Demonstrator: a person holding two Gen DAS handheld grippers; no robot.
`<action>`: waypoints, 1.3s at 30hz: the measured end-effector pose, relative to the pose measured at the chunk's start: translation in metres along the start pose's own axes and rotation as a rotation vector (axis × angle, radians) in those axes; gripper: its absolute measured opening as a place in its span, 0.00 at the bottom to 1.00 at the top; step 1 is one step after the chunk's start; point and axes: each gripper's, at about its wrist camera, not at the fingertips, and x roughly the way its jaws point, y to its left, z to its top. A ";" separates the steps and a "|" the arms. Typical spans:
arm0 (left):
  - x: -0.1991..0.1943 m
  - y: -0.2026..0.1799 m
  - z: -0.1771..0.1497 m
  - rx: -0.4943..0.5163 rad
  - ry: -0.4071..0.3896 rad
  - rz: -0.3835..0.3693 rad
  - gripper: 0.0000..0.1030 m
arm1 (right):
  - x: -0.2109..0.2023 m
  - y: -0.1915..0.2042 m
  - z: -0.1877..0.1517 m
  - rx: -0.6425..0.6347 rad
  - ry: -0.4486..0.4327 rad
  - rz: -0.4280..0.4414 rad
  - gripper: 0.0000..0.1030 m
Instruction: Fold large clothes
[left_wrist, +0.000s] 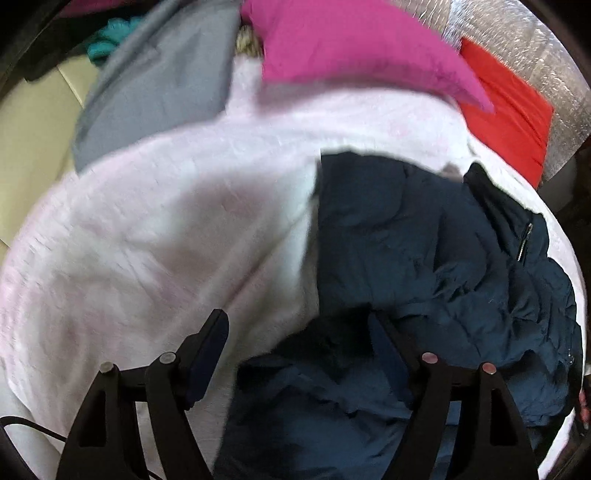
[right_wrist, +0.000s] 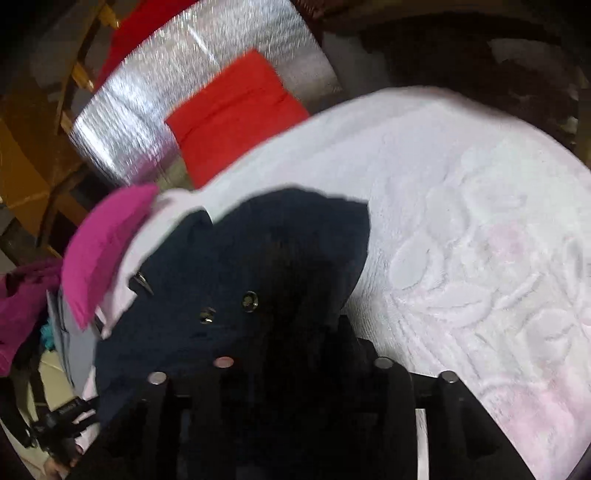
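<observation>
Your left tool (left_wrist: 299, 339) stands wide over the navy jacket (left_wrist: 424, 258) on the white blanket (left_wrist: 147, 240), gripping nothing; your right tool (right_wrist: 295, 332) is too dark to judge. Mid-fold, probably; next, grip a jacket edge.

Ahead of the fingers lies a navy jacket (left_wrist: 424, 258) of matt, crinkled quilted cloth, with small shiny metal snaps and a metal zip pull. Beneath it spreads a pale pink blanket (right_wrist: 461, 258), fluffy and soft, with a raised embossed pattern. Farther out sit smooth matt cloth pieces, a magenta one (left_wrist: 351, 48), a red one (right_wrist: 232, 114) and a grey one (left_wrist: 159, 85), on a glittering crinkled silver foil sheet (right_wrist: 147, 110).
</observation>
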 end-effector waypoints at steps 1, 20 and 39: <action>-0.012 -0.002 0.001 0.013 -0.047 -0.006 0.76 | -0.011 0.004 -0.002 0.005 -0.029 0.040 0.62; 0.023 -0.020 -0.030 -0.149 0.316 -0.492 0.77 | 0.061 0.036 -0.080 0.407 0.257 0.368 0.63; 0.040 -0.015 -0.014 -0.240 0.211 -0.439 0.33 | 0.059 0.046 -0.071 0.259 0.181 0.205 0.22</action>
